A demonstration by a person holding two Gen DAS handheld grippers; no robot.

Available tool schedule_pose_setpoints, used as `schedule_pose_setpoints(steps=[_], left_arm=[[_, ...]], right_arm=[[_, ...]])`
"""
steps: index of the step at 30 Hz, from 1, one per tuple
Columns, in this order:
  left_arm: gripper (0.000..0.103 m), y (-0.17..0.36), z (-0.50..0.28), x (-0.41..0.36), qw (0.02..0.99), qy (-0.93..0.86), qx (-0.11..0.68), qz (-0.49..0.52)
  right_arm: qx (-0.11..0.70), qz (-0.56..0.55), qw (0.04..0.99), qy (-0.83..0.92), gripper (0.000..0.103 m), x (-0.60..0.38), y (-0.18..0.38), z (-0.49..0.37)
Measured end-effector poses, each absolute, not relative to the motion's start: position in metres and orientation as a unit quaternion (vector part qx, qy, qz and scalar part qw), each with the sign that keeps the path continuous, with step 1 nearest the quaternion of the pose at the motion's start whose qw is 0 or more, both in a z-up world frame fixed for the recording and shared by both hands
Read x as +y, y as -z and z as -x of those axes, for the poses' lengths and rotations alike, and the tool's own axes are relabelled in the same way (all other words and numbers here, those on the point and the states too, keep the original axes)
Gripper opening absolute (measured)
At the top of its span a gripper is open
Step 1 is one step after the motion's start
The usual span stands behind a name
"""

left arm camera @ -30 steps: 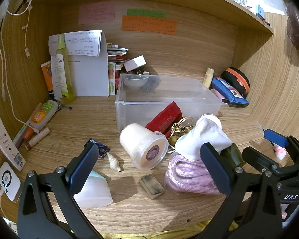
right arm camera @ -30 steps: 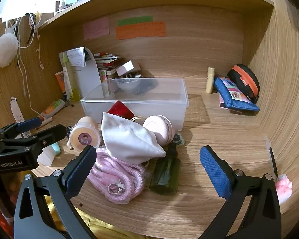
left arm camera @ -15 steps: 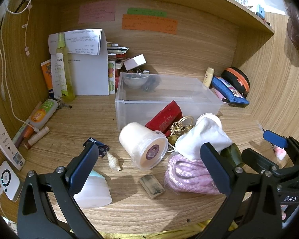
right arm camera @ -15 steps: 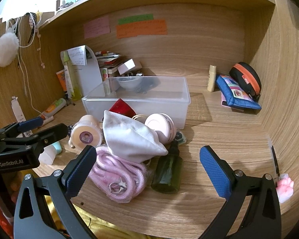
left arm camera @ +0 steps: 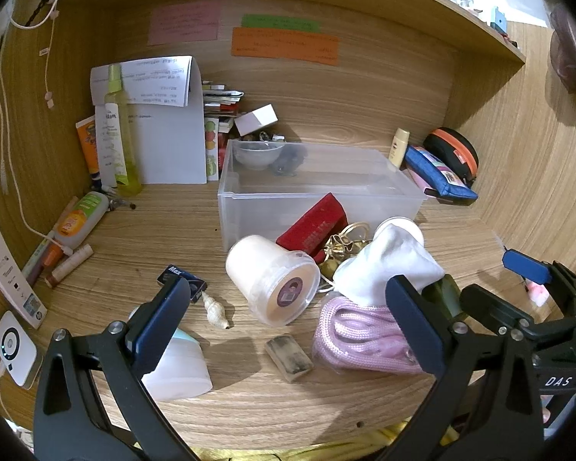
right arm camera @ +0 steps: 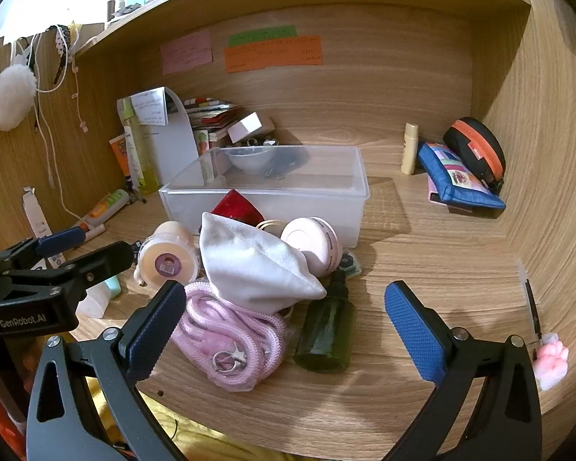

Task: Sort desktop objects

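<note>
Clutter fills your left wrist view: your left gripper hovers spread and empty over a cream tub on its side, with a clear bin behind. In your right wrist view, your right gripper gapes wide, empty, above pink rope, a white pouch and a green bottle.

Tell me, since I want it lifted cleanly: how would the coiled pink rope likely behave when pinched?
The pink rope looks soft and loosely coiled, so it would probably sag and uncoil if pinched by one loop. The white cloth pouch rests on its far edge and may drag along. Its metal clasp would likely dangle.
</note>
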State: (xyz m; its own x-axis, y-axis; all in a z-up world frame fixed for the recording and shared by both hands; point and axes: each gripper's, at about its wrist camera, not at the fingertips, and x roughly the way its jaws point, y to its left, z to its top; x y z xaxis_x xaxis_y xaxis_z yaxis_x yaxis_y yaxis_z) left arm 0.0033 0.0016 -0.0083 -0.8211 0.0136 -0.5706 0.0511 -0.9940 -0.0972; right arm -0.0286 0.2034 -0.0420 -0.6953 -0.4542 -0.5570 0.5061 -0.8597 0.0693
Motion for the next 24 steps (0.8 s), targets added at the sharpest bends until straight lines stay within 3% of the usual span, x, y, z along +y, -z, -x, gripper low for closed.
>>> schedule_pose_setpoints(steps=[24], left_arm=[[0.103,0.006,-0.008,-0.026,0.032,0.946,0.061,-0.316]], right_arm=[[0.028,-0.305,0.240,0.921,0.103,0.218,0.041,0.042]])
